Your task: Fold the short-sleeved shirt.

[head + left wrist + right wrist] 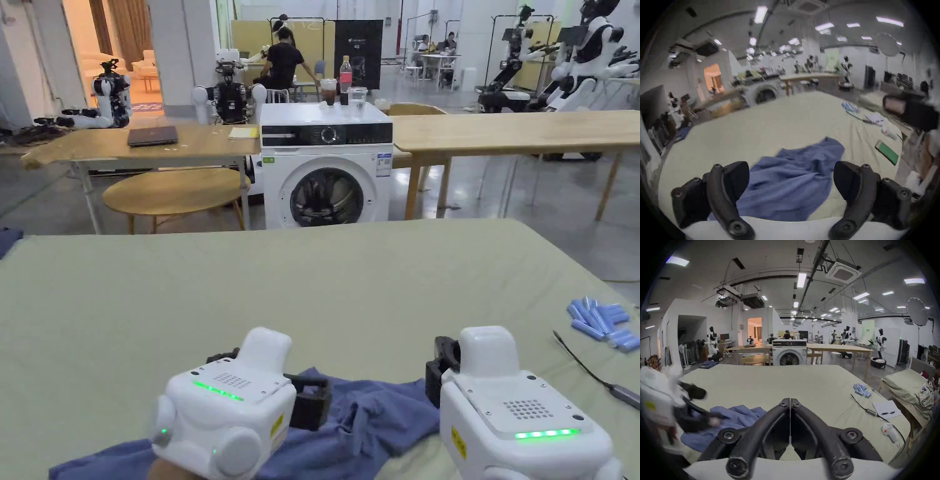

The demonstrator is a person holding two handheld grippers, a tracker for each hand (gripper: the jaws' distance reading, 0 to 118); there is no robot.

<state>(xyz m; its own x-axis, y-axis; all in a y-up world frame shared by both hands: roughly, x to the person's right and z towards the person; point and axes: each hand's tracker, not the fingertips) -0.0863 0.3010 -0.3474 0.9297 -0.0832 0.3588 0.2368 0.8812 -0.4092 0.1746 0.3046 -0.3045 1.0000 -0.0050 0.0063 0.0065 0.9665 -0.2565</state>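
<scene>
Left hand-held gripper (791,183) sits at the lower left of the head view, and its own view shows its jaws spread wide with nothing between them, poised over the crumpled blue short-sleeved shirt (791,177) without touching it as far as can be told. Moving right, the shirt lies bunched and wrinkled on the pale green table (312,281), near the bottom edge of the head view, spanning the gap between the two tools; no sleeve, collar or hem can be made out as laid flat. Further right, the right hand-held gripper (790,402) has its jaws closed tip to tip on nothing, with the shirt lying off to the lower left of its own view. At the far right of the head view lie a cluster of small blue cylinders (601,322) and a dark cable (594,375), well apart from the shirt. Judging by this, folding has not begun: the garment must first be grasped, spread flat and smoothed, then sleeves and body folded.
</scene>
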